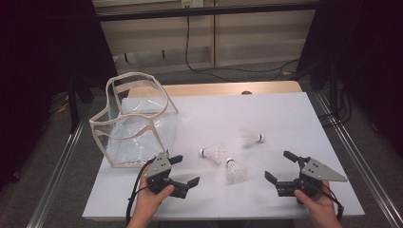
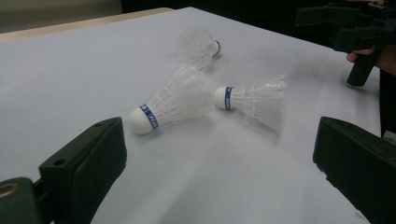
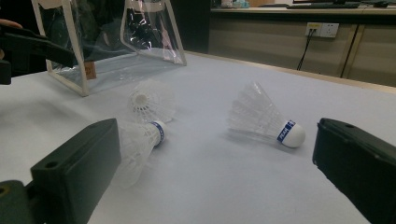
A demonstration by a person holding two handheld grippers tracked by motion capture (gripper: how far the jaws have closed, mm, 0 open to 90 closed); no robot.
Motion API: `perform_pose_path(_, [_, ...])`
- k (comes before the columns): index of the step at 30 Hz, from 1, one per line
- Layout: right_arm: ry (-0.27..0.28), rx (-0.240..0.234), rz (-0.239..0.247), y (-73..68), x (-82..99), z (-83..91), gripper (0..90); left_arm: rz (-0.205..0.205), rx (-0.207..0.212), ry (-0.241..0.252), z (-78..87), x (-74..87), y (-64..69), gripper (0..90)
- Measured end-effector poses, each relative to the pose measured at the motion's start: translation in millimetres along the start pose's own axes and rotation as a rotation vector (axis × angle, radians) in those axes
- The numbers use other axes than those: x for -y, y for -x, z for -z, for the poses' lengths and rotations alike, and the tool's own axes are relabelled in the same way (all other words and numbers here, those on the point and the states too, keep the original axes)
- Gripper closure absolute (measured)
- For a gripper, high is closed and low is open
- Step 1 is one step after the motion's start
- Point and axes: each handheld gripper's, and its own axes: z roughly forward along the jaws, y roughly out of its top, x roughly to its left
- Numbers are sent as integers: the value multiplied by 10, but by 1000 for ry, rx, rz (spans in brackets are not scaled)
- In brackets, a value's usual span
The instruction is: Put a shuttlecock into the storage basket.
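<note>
High view shows three shuttlecocks [image 1: 213,153] [image 1: 235,171] [image 1: 251,137] lying on the white worktop [image 1: 266,114] between the left gripper [image 1: 184,170] and right gripper [image 1: 280,166], both with jaws wide apart and holding nothing (a clear bag [image 1: 135,121] stands just beyond the left one).

Three shuttlecocks [image 2: 180,105] beyond parted tongs [image 2: 219,158]
</note>
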Motion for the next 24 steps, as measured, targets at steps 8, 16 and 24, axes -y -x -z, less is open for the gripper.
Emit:
perform_pose_path(8, [7, -1, 2, 6, -3, 7, 5, 3, 6, -2, -78, -30, 36, 29])
perform_pose_path(16, [5, 2, 6, 8, -2, 4, 6, -5, 14, -13, -137, -56, 50, 30])
perform_pose_path(24, [6, 8, 4, 6, -1, 28, 6, -11, 22, -17, -171, -72, 58, 30])
